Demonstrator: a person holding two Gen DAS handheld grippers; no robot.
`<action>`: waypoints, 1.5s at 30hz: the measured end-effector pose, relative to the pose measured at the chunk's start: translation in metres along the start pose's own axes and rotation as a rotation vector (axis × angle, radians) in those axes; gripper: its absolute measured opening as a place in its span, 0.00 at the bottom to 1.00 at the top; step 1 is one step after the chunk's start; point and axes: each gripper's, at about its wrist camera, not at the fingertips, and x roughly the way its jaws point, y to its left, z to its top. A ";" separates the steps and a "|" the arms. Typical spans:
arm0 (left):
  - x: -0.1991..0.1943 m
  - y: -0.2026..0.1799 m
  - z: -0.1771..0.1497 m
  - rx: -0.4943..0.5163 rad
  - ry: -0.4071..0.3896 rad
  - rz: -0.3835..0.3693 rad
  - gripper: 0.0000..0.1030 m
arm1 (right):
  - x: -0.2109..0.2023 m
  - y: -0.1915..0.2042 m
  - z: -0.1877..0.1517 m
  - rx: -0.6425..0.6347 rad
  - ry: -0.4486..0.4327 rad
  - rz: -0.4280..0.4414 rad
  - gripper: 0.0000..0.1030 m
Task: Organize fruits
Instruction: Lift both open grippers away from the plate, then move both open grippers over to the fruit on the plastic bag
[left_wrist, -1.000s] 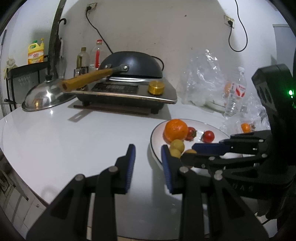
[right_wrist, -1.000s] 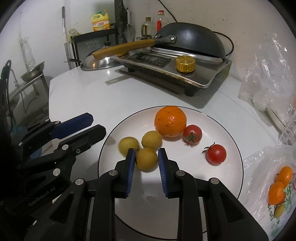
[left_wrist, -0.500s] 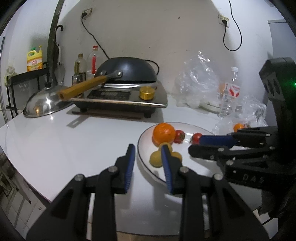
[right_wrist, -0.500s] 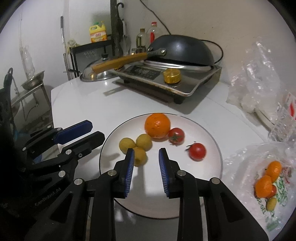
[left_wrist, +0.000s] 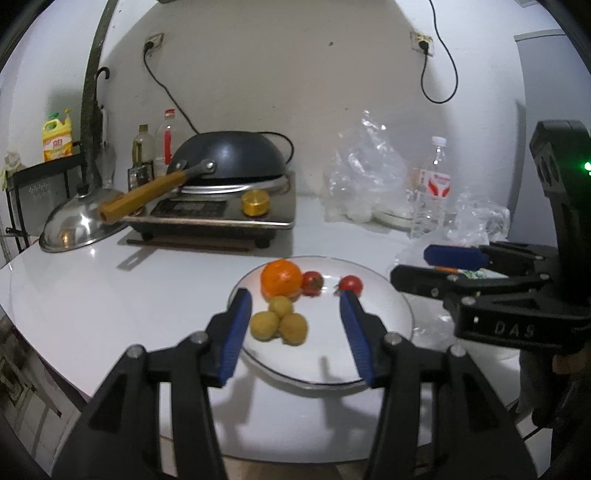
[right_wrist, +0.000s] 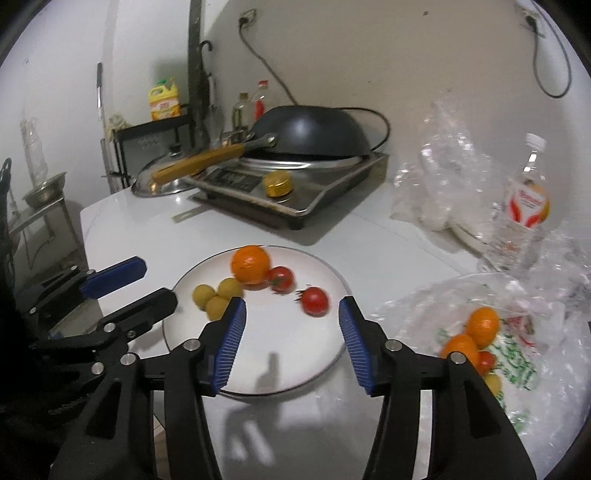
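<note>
The white plate with a thin dark rim sits on the white surface, in front of the stove; going left to right on the plate, three small yellow fruits huddle together and touch, near the plate's left edge; just behind them lies the big orange, round and bright with a dimpled skin; a small red tomato leans against the orange on its right; a second red tomato, with a little green stem, lies a bit apart, more to the plate's right side; off the plate to the right, a clear plastic bag on the surface holds more oranges and other small fruit.

The left tool hangs over the near side of the plate, its blue pads opening, with nothing pinched between them; the right tool hangs over the plate's near edge too, its blue pads also opening and gripping nothing.
</note>
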 end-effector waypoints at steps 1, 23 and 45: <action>-0.001 -0.002 0.000 0.003 0.000 -0.002 0.50 | -0.004 -0.003 -0.001 0.003 -0.008 -0.010 0.55; -0.002 -0.068 0.014 0.076 0.003 -0.048 0.50 | -0.065 -0.064 -0.018 0.081 -0.101 -0.124 0.59; 0.025 -0.128 0.024 0.136 0.025 -0.100 0.50 | -0.076 -0.132 -0.045 0.168 -0.065 -0.195 0.59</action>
